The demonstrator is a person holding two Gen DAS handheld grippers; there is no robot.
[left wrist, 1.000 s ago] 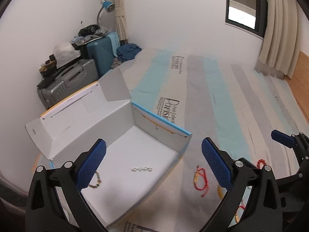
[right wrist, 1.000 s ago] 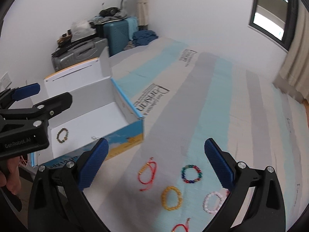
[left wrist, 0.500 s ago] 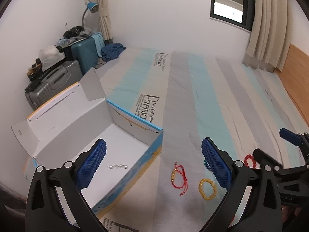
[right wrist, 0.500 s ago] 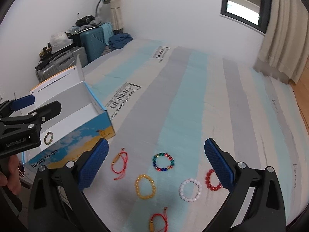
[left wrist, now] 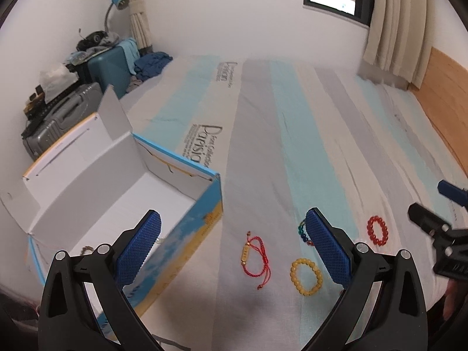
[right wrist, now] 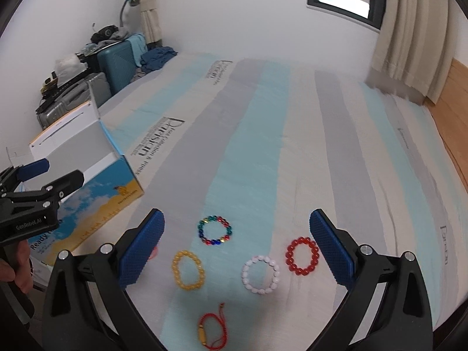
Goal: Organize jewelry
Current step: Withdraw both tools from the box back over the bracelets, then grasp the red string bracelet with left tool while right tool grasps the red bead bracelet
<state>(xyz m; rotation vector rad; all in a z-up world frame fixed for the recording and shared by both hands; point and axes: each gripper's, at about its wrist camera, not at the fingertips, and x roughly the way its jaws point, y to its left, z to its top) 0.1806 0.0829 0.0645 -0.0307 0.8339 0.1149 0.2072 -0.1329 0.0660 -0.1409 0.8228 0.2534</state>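
A: How are the tongs set?

B: The left gripper (left wrist: pixel 232 247) is held with its jaws wide apart, and nothing is gripped. The right gripper (right wrist: pixel 237 247) is likewise spread apart and empty.

A: Where is the jewelry located?

B: A multicolored bracelet (right wrist: pixel 215 230), yellow bracelet (right wrist: pixel 187 269), white bracelet (right wrist: pixel 260 274) and red bracelet (right wrist: pixel 302 255) are laid on the striped sheet (right wrist: pixel 263 146), between the right gripper's fingers. A red cord bracelet (left wrist: pixel 255 256) is seen between the left fingers, just beside the open box (left wrist: pixel 210 204).
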